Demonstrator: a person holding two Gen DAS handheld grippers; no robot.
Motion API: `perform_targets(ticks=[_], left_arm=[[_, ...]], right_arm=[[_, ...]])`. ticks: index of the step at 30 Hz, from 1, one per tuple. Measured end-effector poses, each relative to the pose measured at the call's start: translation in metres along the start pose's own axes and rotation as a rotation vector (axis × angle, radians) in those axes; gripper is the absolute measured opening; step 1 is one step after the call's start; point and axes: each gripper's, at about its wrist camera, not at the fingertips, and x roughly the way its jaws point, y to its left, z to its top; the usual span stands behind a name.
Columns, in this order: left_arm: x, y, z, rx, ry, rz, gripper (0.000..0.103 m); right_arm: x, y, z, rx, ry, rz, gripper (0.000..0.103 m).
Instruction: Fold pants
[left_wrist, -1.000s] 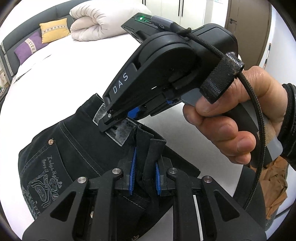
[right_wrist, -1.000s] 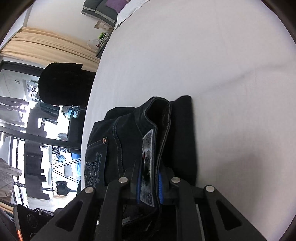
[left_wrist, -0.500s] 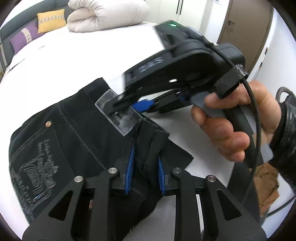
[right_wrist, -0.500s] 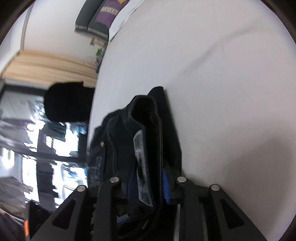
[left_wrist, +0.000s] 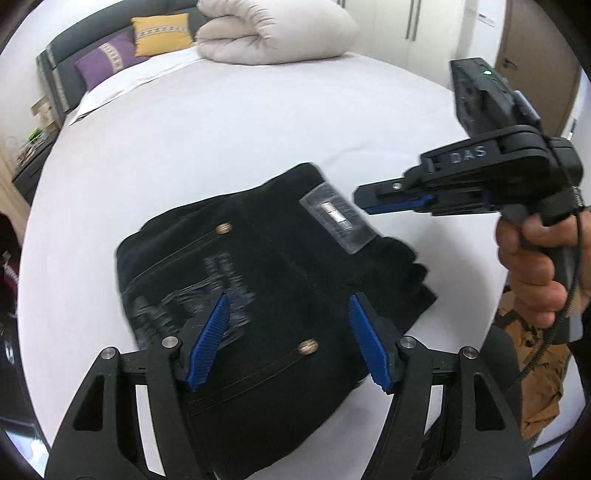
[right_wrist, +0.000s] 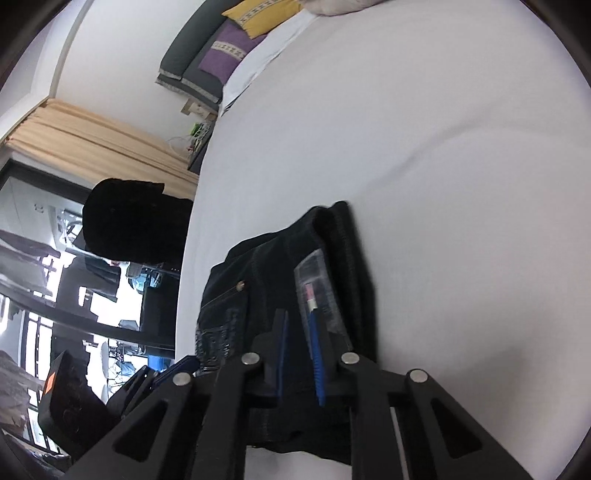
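We see the black pants (left_wrist: 258, 295) lying folded into a compact bundle on the white bed (left_wrist: 221, 140), near its lower edge in the left wrist view. A back pocket with pale stitching and two brass rivets faces up, and a grey waistband label (left_wrist: 340, 218) sits on the far right part of the bundle. In the right wrist view the same pants (right_wrist: 266, 280) lie at the bed's left side, with the label (right_wrist: 317, 291) turned toward us.

Our left gripper (left_wrist: 288, 339) hovers above the pocket with its blue-padded fingers (left_wrist: 208, 339) spread wide; they have just been opening, and no cloth is caught between them, the pants simply lying below. Our right gripper (left_wrist: 373, 201) shows in the left wrist view off the bundle's right edge, just beside the label and clear of the cloth, held in a hand (left_wrist: 532, 273). Its fingers have just been closing; from its own camera the right gripper (right_wrist: 297, 347) has only a narrow gap between the blue pads, and nothing is in that gap, so we read them as closed on nothing.

Farther off, a rolled cream duvet (left_wrist: 273, 33), a yellow cushion (left_wrist: 162, 31) and a purple cushion (left_wrist: 107, 62) lie at the head of the bed.
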Motion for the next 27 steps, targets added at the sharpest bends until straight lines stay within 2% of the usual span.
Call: perform_targets(ticks=[4,7,9,11,15,17,18,20,24,27], left_arm=[[-0.006,0.022,-0.008,-0.035,0.010,0.040,0.065],[-0.006,0.028,-0.015,-0.057,0.039,0.052,0.065],[0.005,0.032,-0.022,-0.072,0.070,0.046,0.065],[0.013,0.038,-0.030,-0.076,0.094,0.047,0.065],[0.015,0.044,-0.036,-0.075,0.098,0.044,0.065],[0.015,0.045,-0.037,-0.077,0.099,0.046,0.065],[0.016,0.045,-0.038,-0.077,0.100,0.049,0.065],[0.017,0.044,-0.040,-0.078,0.098,0.051,0.065],[0.019,0.043,-0.040,-0.075,0.098,0.052,0.065],[0.023,0.042,-0.040,-0.071,0.094,0.049,0.065]], right_arm=[[0.014,0.004,-0.009,0.006,0.033,0.000,0.015],[0.028,-0.002,-0.023,-0.011,0.077,-0.075,0.014],[0.028,-0.013,-0.031,0.004,0.077,-0.097,0.000],[0.017,-0.025,-0.037,0.044,0.050,-0.068,0.000],[-0.005,-0.029,-0.045,0.048,0.017,-0.095,0.000],[-0.018,-0.025,-0.048,0.033,-0.003,-0.132,0.001],[-0.023,-0.022,-0.048,0.031,-0.015,-0.126,0.006],[-0.030,-0.009,-0.047,0.009,-0.038,-0.099,0.007],[-0.017,0.015,-0.045,-0.052,-0.024,-0.054,0.007],[0.003,0.015,-0.053,-0.054,0.024,-0.071,0.009]])
